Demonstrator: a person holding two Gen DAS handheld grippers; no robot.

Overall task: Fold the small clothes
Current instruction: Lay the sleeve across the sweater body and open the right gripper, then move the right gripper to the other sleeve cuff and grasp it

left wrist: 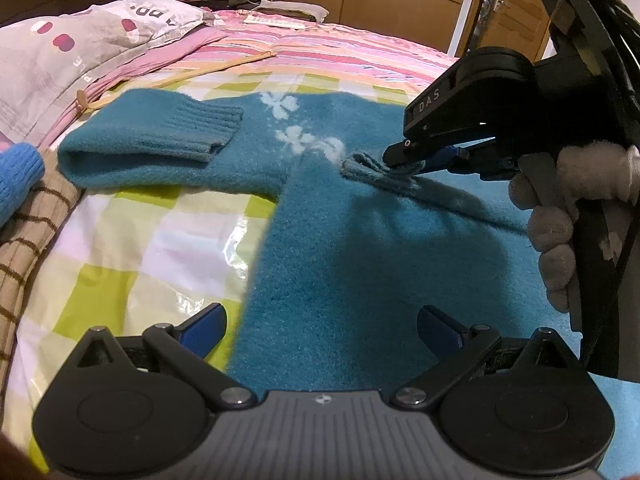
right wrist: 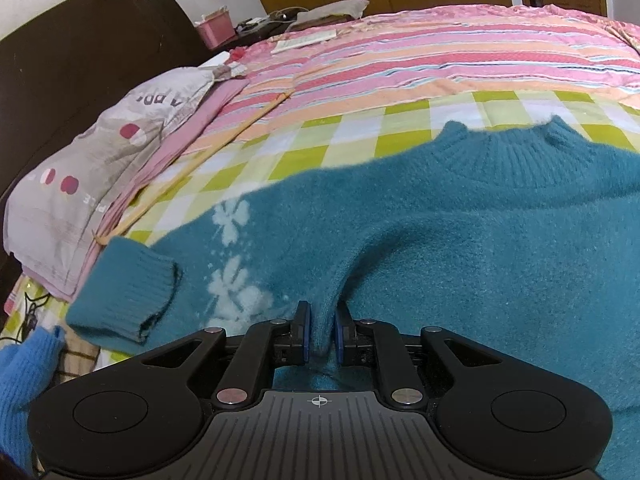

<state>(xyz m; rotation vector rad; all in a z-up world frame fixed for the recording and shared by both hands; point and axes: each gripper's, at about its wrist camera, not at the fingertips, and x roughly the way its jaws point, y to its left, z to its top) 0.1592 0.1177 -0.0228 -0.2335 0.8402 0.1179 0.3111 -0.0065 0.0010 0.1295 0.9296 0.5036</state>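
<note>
A teal knit sweater (left wrist: 360, 232) with white flower marks lies flat on a green-and-white checked sheet (left wrist: 132, 248). Its left sleeve (left wrist: 160, 140) is folded across, cuff towards the chest. My left gripper (left wrist: 320, 330) is open and empty, hovering above the sweater's left side edge. My right gripper (left wrist: 404, 162) is shut on a pinched ridge of the sweater near the armpit. In the right wrist view the right gripper (right wrist: 320, 334) clamps that fold of the sweater (right wrist: 460, 248); the ribbed collar (right wrist: 508, 148) lies beyond, the cuff (right wrist: 128, 292) to the left.
A grey pillow (left wrist: 80, 40) and a pink striped quilt (left wrist: 320, 52) lie further up the bed. A brown checked garment (left wrist: 24, 256) and a bright blue knit (left wrist: 16, 176) lie at the left. A thin wooden stick (right wrist: 200, 160) lies on the sheet. A dark headboard (right wrist: 80, 60) stands behind.
</note>
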